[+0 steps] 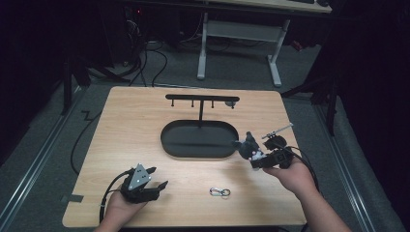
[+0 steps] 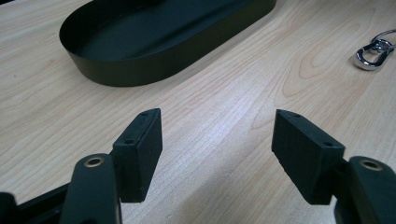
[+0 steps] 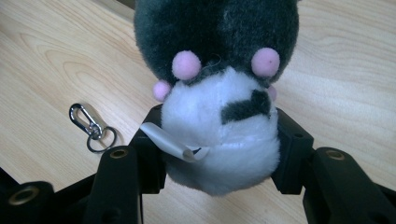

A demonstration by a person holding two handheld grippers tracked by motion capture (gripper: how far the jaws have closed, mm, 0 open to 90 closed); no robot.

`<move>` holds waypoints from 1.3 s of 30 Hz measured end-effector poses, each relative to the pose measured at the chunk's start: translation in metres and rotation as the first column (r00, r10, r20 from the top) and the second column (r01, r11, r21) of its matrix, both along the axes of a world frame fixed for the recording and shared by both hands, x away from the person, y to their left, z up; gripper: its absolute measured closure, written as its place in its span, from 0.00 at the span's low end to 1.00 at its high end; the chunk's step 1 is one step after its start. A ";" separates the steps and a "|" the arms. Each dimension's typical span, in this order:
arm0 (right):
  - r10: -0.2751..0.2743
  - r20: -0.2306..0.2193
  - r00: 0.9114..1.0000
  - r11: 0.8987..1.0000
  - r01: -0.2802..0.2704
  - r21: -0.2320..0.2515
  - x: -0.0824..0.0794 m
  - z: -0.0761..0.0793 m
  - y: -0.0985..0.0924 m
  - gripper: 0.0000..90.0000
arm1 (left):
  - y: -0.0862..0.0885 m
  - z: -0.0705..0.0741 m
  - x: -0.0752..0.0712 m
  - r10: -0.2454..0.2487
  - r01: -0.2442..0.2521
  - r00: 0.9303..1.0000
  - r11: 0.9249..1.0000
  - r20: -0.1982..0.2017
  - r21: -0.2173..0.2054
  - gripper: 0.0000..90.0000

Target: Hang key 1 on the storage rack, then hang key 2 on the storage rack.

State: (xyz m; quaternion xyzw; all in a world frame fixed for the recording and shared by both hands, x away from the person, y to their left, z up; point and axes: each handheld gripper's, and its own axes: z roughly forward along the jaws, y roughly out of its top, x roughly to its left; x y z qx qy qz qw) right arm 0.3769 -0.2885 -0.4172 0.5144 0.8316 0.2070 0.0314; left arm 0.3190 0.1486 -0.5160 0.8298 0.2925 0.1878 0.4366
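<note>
A small plush toy (image 3: 219, 93), dark grey with a white belly and pink paws, is squeezed between the pads of my right gripper (image 3: 217, 149). In the high view the plush toy (image 1: 248, 145) hangs just above the table at the right end of the black oval tray (image 1: 167, 137), held by the right gripper (image 1: 252, 155). A silver carabiner clip (image 1: 220, 192) lies on the wood near the front edge. My left gripper (image 1: 154, 178) rests at the front left, its jaws apart over bare wood. The left gripper (image 2: 217, 149) points toward the tray (image 2: 121, 74) and the clip (image 2: 373, 49).
A black hanger stand (image 1: 201, 100) with several pegs rises from the tray's far side. The wooden table (image 1: 125, 116) ends close behind both hands. A white-legged desk (image 1: 275, 53) and cables stand on the floor beyond.
</note>
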 end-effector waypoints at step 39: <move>-0.001 0.052 0.999 1.000 0.001 0.002 0.034 0.070 0.023 0.54 | -0.001 0.002 -0.003 -0.030 0.030 0.999 0.999 0.016 0.015 0.38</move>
